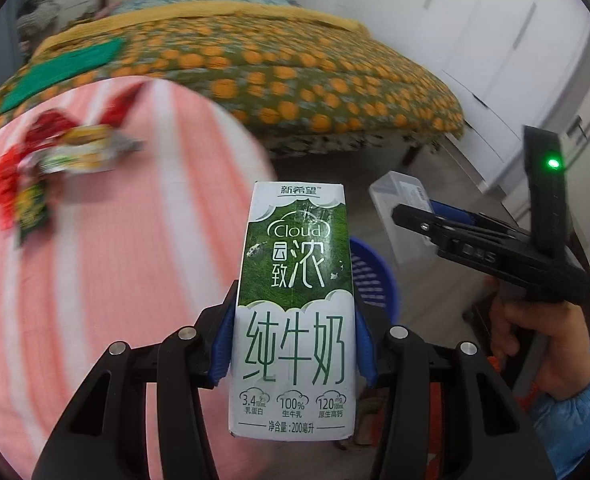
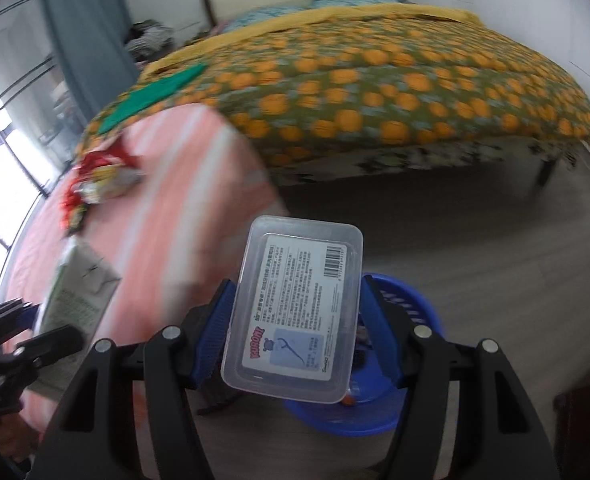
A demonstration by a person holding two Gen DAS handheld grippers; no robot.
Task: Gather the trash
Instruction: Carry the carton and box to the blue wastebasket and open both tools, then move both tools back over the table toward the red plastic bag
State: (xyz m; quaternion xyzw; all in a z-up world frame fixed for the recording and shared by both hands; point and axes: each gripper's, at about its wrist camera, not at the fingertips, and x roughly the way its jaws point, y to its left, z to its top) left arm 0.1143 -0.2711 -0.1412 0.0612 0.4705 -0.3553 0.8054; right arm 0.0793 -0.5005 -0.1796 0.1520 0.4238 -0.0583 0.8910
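Observation:
My left gripper (image 1: 293, 344) is shut on a green and white milk carton (image 1: 295, 304), held upright past the edge of a round table with a pink striped cloth (image 1: 95, 260). My right gripper (image 2: 295, 328) is shut on a clear plastic box (image 2: 295, 308) with a printed label, held above a blue plastic basket (image 2: 395, 360) on the floor. The basket (image 1: 371, 276) shows behind the carton in the left wrist view. The right gripper and its box (image 1: 403, 196) appear at the right there, a hand on the handle. Crumpled red and yellow snack wrappers (image 1: 59, 152) lie on the cloth.
A bed with an orange-dotted green quilt (image 2: 375, 92) fills the back, a green cloth (image 2: 151, 92) on its near corner. White wardrobe doors (image 1: 495, 40) stand at the right. Windows and a grey curtain (image 2: 83, 28) are at the left. The floor (image 2: 475, 240) is grey wood.

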